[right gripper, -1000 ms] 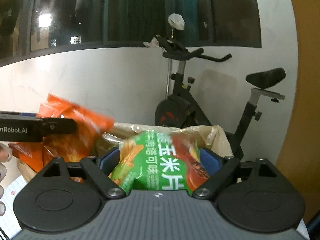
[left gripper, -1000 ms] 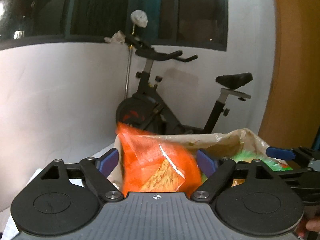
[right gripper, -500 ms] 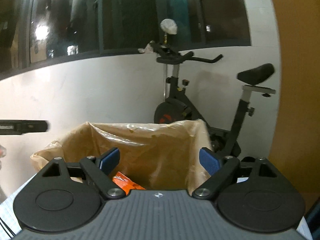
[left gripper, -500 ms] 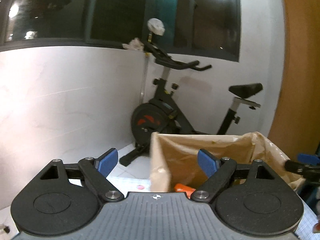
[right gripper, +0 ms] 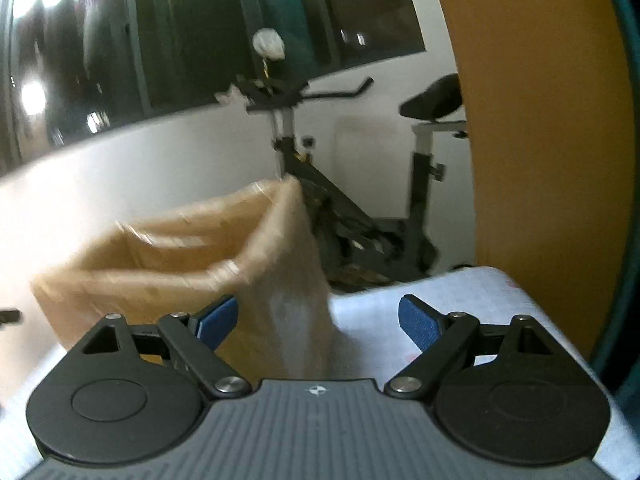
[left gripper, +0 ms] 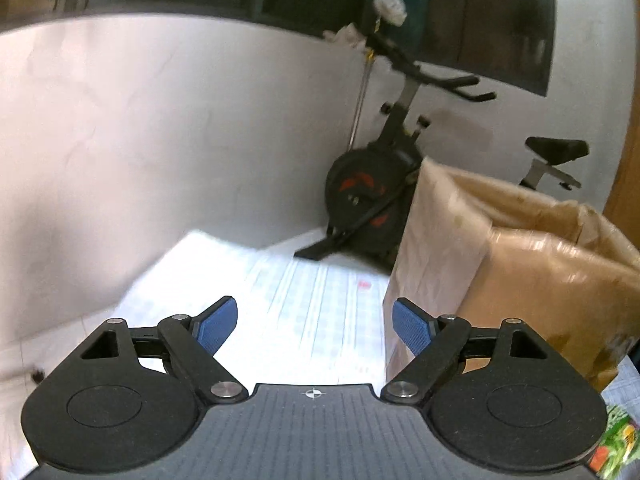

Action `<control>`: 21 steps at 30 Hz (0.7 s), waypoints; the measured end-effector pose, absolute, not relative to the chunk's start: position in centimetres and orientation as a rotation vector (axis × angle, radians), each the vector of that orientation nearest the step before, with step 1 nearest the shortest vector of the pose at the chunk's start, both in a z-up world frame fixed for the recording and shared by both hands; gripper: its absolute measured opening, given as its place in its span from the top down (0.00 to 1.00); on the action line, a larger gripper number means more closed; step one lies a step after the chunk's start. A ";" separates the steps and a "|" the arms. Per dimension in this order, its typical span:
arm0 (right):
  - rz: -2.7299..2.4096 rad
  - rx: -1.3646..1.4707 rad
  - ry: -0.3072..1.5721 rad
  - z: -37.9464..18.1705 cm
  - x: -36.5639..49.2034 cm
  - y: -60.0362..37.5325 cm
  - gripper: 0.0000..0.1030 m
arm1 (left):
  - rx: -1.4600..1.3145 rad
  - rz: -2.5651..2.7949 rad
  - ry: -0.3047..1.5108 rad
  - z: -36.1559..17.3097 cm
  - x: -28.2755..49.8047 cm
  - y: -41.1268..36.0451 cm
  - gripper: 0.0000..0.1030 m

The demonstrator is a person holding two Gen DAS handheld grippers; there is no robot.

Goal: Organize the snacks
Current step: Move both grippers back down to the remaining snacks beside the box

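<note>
Snacks are mostly out of sight at this moment: one green snack packet [left gripper: 618, 446] shows at the near right edge of the worktop [left gripper: 304, 304] in the left wrist view, beside the bag-lined carton [left gripper: 532, 264] that stands near the middle of the worktop's far edge; what lies inside the carton cannot be seen from either view. My left tool [left gripper: 310, 326] hangs over the bare checked cloth to the left of the carton, its blue pads spread wide with nothing between them, the jaws having just eased in a little. My right tool [right gripper: 318, 322] faces the carton's right-hand corner, where the plastic liner [right gripper: 296, 280] drapes down, and its pads are likewise spread and empty. An exercise bike [left gripper: 384, 184] stands behind the worktop against the wall. I judge the step in hand to be the reach for the next packet. To do it well, I would bring each tool down toward a packet with the pads held wide, square the pads to the packet's flat faces, close gently so the contents are not crushed, and keep clear of the loose liner when carrying the packet over the carton's rim.
</note>
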State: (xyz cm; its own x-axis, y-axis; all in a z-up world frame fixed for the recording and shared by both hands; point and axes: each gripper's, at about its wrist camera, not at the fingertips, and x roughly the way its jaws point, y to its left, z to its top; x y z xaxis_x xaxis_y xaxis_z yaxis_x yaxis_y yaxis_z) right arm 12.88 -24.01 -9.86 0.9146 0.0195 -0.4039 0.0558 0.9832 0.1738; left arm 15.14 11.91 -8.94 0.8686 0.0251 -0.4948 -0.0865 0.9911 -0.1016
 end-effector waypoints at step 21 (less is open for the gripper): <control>0.197 -0.139 0.762 -20.6 15.7 -23.5 0.22 | -0.132 0.070 0.648 -13.2 13.9 11.0 0.17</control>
State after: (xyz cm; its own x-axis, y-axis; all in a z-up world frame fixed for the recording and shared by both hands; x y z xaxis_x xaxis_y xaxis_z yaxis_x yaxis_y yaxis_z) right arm 15.66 -23.54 -20.61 0.7063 0.1267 -0.6965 -0.2269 0.9725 -0.0531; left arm 13.94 10.95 -13.17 0.7955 0.0232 -0.6055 -0.1058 0.9892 -0.1011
